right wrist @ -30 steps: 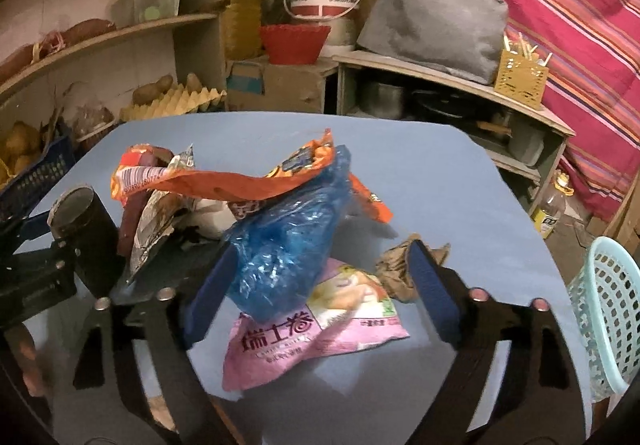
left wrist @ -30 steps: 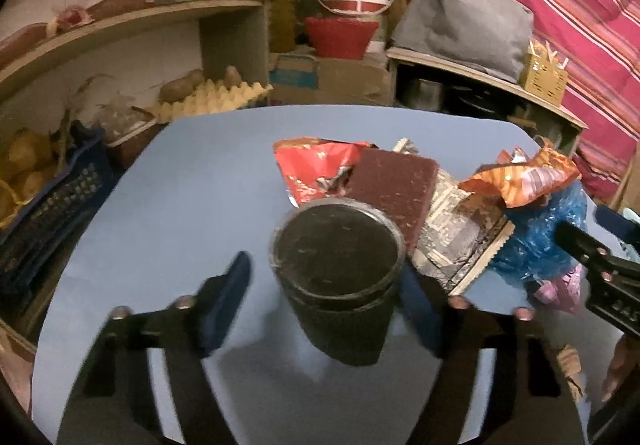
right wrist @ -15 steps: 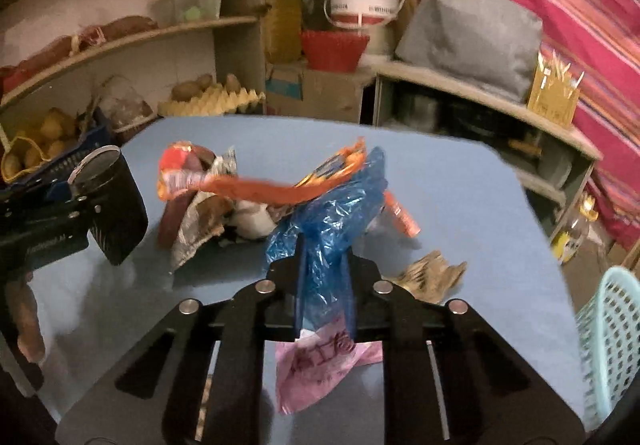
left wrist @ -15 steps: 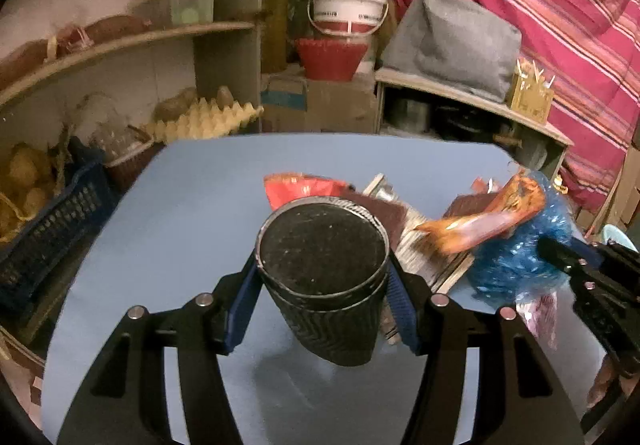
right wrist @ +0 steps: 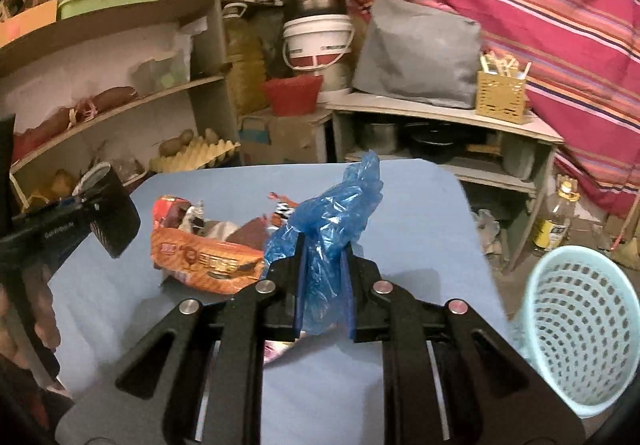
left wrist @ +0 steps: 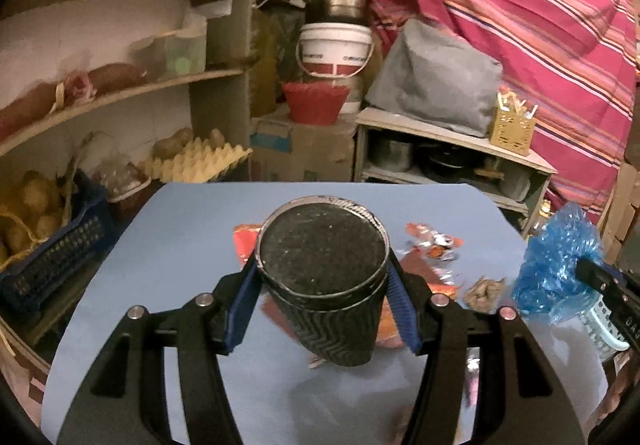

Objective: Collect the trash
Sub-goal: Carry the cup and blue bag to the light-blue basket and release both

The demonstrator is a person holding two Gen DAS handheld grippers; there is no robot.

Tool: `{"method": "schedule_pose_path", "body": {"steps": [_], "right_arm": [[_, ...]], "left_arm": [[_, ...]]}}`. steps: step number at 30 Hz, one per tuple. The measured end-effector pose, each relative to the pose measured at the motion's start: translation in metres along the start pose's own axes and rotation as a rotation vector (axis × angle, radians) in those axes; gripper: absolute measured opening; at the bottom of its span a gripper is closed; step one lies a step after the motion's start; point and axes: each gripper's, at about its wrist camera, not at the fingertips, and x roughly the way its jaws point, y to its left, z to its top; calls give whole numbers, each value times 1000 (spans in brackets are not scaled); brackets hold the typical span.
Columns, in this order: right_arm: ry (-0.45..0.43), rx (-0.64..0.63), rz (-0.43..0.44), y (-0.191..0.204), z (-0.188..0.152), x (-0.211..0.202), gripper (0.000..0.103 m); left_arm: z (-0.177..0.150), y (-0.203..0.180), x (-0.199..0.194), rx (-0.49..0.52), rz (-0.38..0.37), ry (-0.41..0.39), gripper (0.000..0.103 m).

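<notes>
A black ribbed paper cup hangs above the blue table, with my left gripper shut on its sides. From the right wrist view the same cup shows at the far left. My right gripper is shut on a crumpled blue plastic bag, lifted off the table; the bag also shows at the right of the left wrist view. An orange snack wrapper and other wrappers lie on the table behind it. A light blue mesh basket stands low at the right, beside the table.
Curved shelves with potatoes and an egg tray stand at the left. A dark crate sits by the table's left edge. A white bucket, a red bowl and a low shelf lie behind. A bottle stands on the floor.
The left gripper closed on the black cup and lifted it. The right gripper shut on the blue bag and raised it, swinging right so the mesh basket came into view.
</notes>
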Motion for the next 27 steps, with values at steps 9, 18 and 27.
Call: {"method": "schedule_pose_path", "body": {"steps": [9,18,27], "right_arm": [[-41,0,-57,-49,2,-50,16],[-81,84,-198,-142,1,-96,16],[5,153,-411,-231,-38,-110,16]], "left_arm": [[29,-68,-27,55,-99,-58,58],[39,-164,-26,103,-226,-52,59],[5,-272,8,181,-347,23,59]]}}
